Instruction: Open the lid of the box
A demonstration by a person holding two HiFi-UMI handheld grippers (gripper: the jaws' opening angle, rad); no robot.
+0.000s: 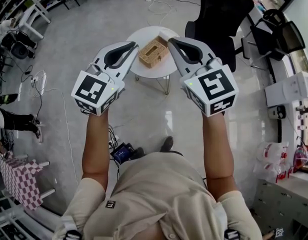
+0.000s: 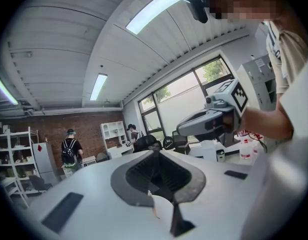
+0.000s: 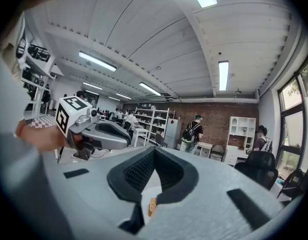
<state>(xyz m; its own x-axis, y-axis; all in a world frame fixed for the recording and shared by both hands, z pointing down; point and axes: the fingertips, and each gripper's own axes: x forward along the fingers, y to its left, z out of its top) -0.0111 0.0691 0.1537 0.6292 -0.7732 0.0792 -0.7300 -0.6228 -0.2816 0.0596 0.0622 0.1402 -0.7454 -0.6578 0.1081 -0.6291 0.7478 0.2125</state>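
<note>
head view: left gripper (image 1: 134, 46) and right gripper (image 1: 171, 40), one in each hand, both held level. on each, the fingers are closed tip to tip with nothing between them. the woven box (image 1: 153, 52), lid closed, sits on the round white desk (image 1: 144, 70), about midway between its edges; neither gripper touches it.

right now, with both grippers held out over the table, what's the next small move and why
Probably lower both toward the box on the table. The left gripper and right gripper point level, jaws shut and empty, neither touching the box, whose lid looks still on.
</note>
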